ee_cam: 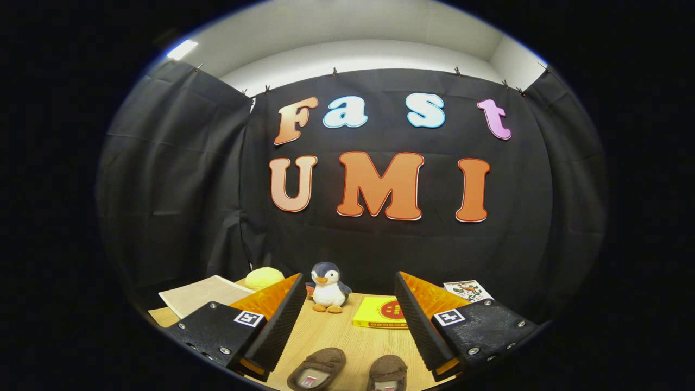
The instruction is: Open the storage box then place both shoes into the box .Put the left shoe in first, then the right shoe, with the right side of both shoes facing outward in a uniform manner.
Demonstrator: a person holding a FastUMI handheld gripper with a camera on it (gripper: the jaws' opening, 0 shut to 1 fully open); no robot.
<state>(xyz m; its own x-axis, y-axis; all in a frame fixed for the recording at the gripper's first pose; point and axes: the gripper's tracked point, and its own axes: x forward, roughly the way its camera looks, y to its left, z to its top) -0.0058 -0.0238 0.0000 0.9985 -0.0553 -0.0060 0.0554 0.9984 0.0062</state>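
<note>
Two brown fuzzy slipper-style shoes are seen side by side on the light wooden tabletop (347, 336), toes pointed away from the camera, the left-hand shoe (317, 368) and the right-hand shoe (389, 372) just apart from each other. Both are sat low down in the gap between the fingers, nothing touching them. The gripper (347, 320) is held wide apart, with nothing clamped, and the ribbed inner faces of the fingers are turned toward each other.

Further back, just past the fingertips, a small plush penguin (327, 288) with a grey-blue head and white belly is stood upright on the table. A flat yellow box with a red round mark (381, 313) is laid beside it, next to the right finger. Off behind the left finger a pale yellow rounded lump (263, 277) can be made out, with a beige flat mat or sheet (203, 294) laid near it. Behind the right finger a white printed card (468, 290) is lying flat. The storage box can't be picked out from here, honestly.
</note>
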